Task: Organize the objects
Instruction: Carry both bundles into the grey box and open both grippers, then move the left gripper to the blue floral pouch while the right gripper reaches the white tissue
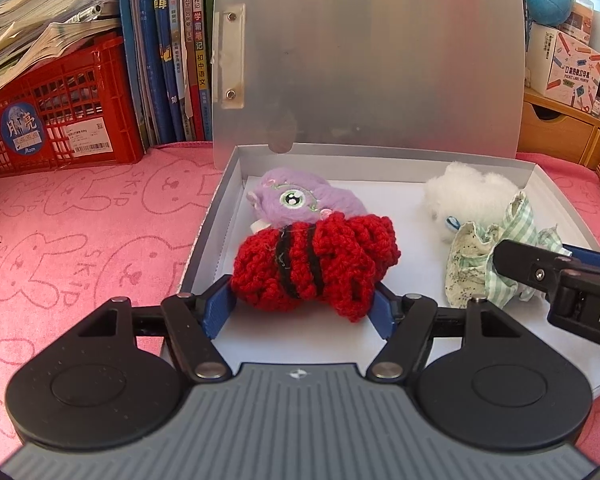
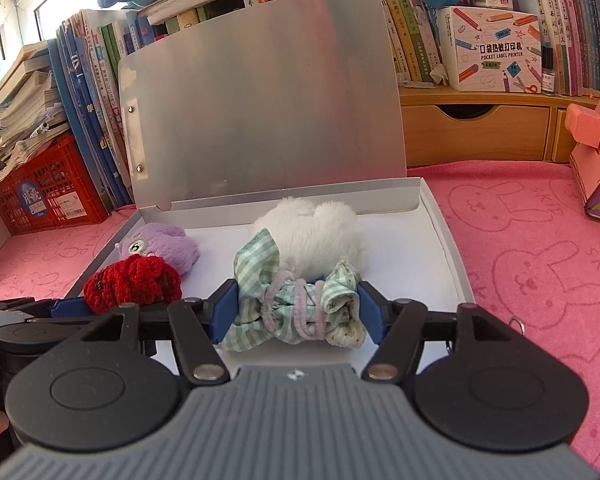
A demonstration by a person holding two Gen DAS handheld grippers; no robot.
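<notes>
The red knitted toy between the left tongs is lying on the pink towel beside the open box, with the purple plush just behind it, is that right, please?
Not quite. The red knitted toy lies inside the open box, on its white floor, not on the pink towel. The left wrist view shows this. The rest holds: it sits between the left tongs, with the purple plush just behind it.

The right tool (image 2: pixel 296 312) has its blue fingers (image 2: pixel 223 312) on either side of a white plush toy (image 2: pixel 312 236) in a green checked dress (image 2: pixel 296 308) — the cloth fills the gap and touches both. It lies in an open grey box (image 2: pixel 448 240), lid upright. Left of it lie a purple plush (image 2: pixel 172 248) and red crochet piece (image 2: pixel 134 282) — on a pink-towelled worktop (image 2: pixel 532 272).
</notes>
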